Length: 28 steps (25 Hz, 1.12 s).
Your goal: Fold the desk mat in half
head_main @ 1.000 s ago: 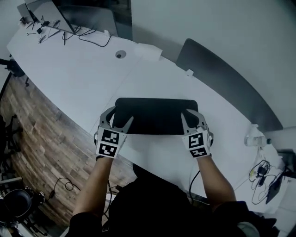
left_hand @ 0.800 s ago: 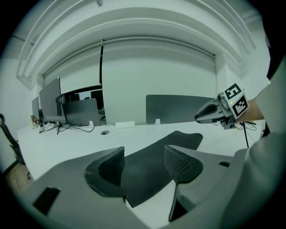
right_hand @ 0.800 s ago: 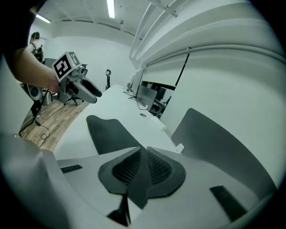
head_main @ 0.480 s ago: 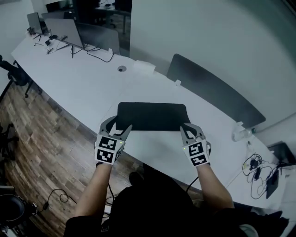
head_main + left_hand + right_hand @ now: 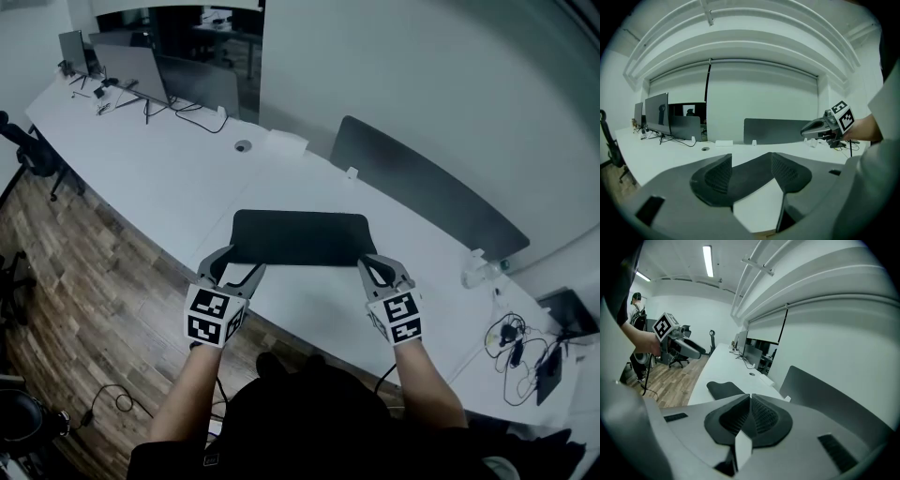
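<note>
Two handheld grippers meet the near edge of a black desk mat (image 5: pixel 300 237), which lies flat and unfolded on the long white table (image 5: pixel 159 178). The left gripper (image 5: pixel 246 259) sits at the mat's near left corner, its fingers spread wide, with the mat's edge showing between them but not pinched. The right gripper (image 5: pixel 373 262) is at the near right corner, its fingers closing and almost together on that corner. Each gripper's cube (image 5: pixel 214 316) carries black-and-white square markers.
</note>
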Tool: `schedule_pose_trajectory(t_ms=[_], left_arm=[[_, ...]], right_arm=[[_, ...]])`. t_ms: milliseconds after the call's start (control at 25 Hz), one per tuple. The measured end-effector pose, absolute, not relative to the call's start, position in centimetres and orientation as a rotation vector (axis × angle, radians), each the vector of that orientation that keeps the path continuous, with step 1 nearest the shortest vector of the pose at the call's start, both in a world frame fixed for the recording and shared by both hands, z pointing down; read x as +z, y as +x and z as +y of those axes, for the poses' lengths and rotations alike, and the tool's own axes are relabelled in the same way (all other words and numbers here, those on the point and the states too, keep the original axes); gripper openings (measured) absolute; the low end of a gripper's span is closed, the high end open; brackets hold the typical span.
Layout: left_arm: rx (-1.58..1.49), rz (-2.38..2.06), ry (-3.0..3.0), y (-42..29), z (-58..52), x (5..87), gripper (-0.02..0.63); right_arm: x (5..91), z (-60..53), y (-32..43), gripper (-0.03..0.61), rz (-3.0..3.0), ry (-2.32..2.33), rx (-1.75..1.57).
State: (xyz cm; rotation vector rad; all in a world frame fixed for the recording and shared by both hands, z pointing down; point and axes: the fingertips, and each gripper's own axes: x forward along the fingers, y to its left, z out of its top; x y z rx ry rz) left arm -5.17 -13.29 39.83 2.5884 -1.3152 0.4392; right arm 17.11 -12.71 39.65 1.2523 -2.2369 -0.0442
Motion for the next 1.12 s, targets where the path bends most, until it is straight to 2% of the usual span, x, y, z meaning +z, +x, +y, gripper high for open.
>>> schedule_pose_trajectory(t_ms=[320, 440, 760, 1120], left_arm=[[0.432, -1.43, 2.54, -1.4, -11.8, 38.3, 0.265], [0.415, -1.467, 2.509, 0.4, -11.1, 37.7, 0.235], [0.44, -1.57, 2.429, 3.7, -8.9, 37.4, 0.204], [0.395, -1.583, 2.432, 3.5, -6.5, 36.0, 0.119]], right_arm=[[39.1, -11.5, 21.2, 0.002, -2.359, 1.207, -0.005], [39.5, -11.1, 23.1, 0.002, -2.409, 1.164, 0.016], [40.2, -9.8, 27.1, 0.002, -2.53, 1.056, 0.127], [36.1, -9.7, 27.1, 0.002, -2.701, 1.057, 0.168]])
